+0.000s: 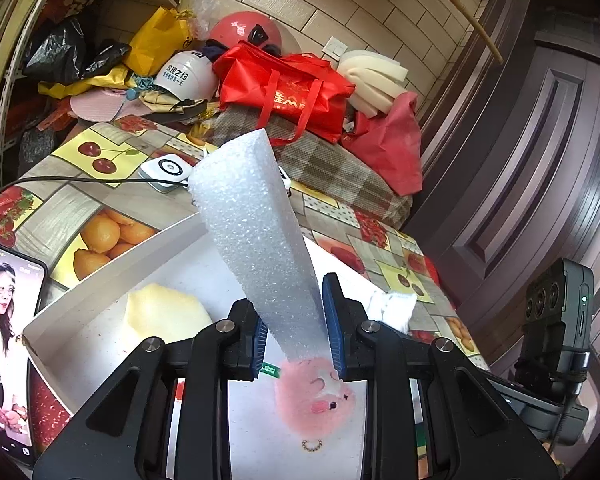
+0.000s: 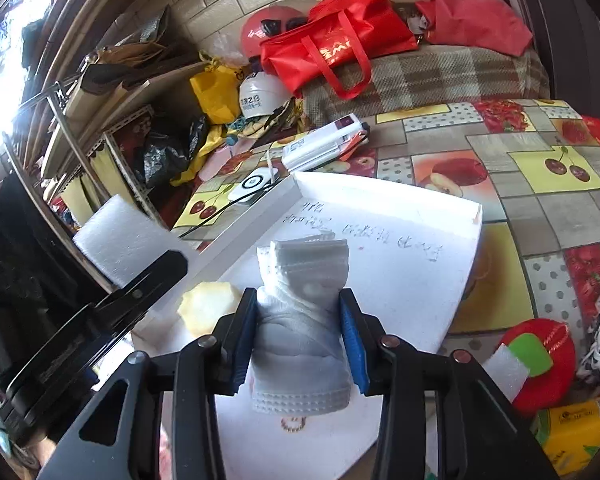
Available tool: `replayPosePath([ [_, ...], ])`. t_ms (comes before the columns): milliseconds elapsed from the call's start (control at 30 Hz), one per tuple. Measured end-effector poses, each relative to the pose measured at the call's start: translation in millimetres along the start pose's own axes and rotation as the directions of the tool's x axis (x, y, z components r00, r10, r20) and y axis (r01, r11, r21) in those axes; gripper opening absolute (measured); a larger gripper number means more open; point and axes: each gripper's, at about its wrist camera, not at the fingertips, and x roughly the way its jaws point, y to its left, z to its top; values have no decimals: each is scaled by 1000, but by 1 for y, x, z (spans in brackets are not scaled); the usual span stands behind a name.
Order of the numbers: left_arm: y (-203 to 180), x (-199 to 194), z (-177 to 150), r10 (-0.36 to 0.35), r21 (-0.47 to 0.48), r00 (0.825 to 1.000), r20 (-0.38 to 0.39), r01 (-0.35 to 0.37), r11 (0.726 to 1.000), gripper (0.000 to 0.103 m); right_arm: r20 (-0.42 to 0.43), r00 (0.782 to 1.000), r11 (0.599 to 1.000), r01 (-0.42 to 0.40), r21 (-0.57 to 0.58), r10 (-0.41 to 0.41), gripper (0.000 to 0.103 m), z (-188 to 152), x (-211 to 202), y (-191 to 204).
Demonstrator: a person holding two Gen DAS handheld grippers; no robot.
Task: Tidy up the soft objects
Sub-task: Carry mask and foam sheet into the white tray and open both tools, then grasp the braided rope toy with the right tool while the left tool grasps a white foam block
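**Both grippers carrying soft pieces over the white box**

Left wrist view: the left gripper is squeezing the lower end of a white foam block, its fingers nearly closed; the block is sticking out ahead of them. Below the fingers, a pink plush toy and a yellow sponge are lying in the white box.

Right wrist view: the right gripper is holding a rolled white sock between partly open fingers. Lowering each piece over a free spot before loosening the fingers seems wise.
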Motion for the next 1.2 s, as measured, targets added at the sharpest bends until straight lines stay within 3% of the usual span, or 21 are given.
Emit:
replayPosePath([
  [67,-1,0,0,26,6,1000,6,-26,1000,27,21,1000,1000,-4,-3,4,51,0,0,1],
  [100,-1,-1,0,46,8,999,14,-46,999,39,32,999,1000,0,-6,1,74,0,-2,2],
  [133,-1,-2,0,75,10,997,23,-75,997,63,52,999,1000,4,-13,-3,91,0,-4,3],
  [167,1,-4,1,114,2,992,46,-114,993,75,70,998,1000,2,-17,-1,93,0,-6,4],
  [200,3,-7,2,131,-6,989,64,-131,991,95,92,996,1000,4,-12,-2,101,0,-9,3],
  [233,5,-10,3,139,-14,987,81,-138,990,103,106,994,1000,8,-7,-7,103,0,-12,1],
  [400,9,-18,3,178,-18,976,127,-178,984,103,140,990,1000,18,8,-19,103,-1,-24,-1],
  [700,12,-18,2,181,-26,976,124,-179,983,103,152,988,1000,-5,7,4,103,-7,-38,2],
  [867,11,-17,2,176,-15,978,115,-175,984,103,211,977,999,20,-29,-13,103,-12,-54,6],
  [1033,5,-17,1,166,14,980,114,-168,986,103,312,950,997,47,-60,-26,103,-15,-79,7],
  [1200,-2,-20,-1,147,40,980,132,-154,987,103,482,876,1000,10,-29,5,103,-20,-118,-10],
])
